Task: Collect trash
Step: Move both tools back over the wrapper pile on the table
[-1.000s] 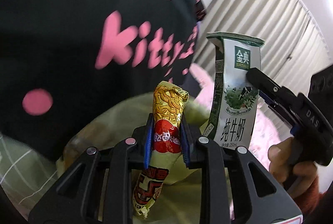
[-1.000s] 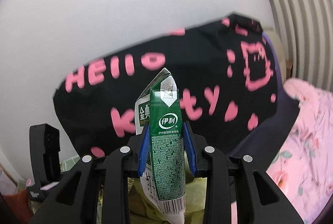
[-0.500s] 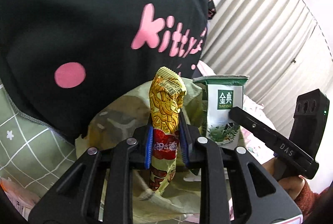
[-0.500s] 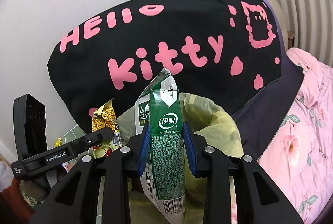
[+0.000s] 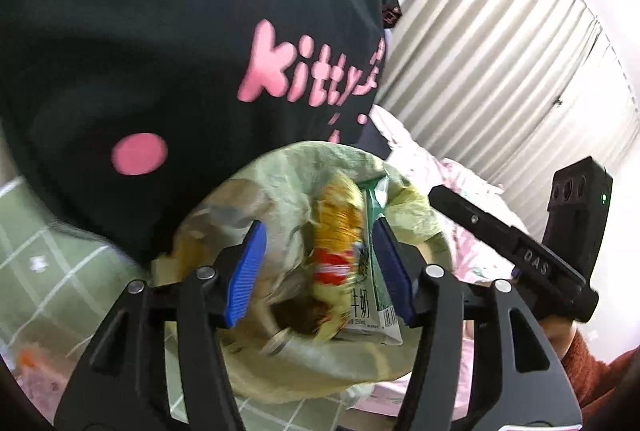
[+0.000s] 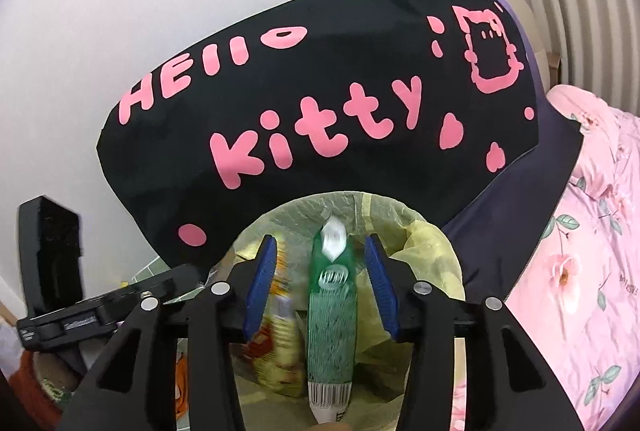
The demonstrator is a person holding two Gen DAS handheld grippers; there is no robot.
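Left gripper: jaws have just been opening and now stand apart, blue pads clear of the yellow snack wrapper, which sits blurred between them, nearer the right pad, touching neither. Right gripper: jaws have likewise just been opening; the green milk carton is upright and blurred in the gap, with space on both sides, not gripped. Beyond and below both pairs of jaws lies the open mouth of a bin lined with a pale yellow-green trash bag; wrapper and carton both show against that opening. In the left view the carton appears just right of the wrapper. A black cushion with pink lettering stands behind the bin.
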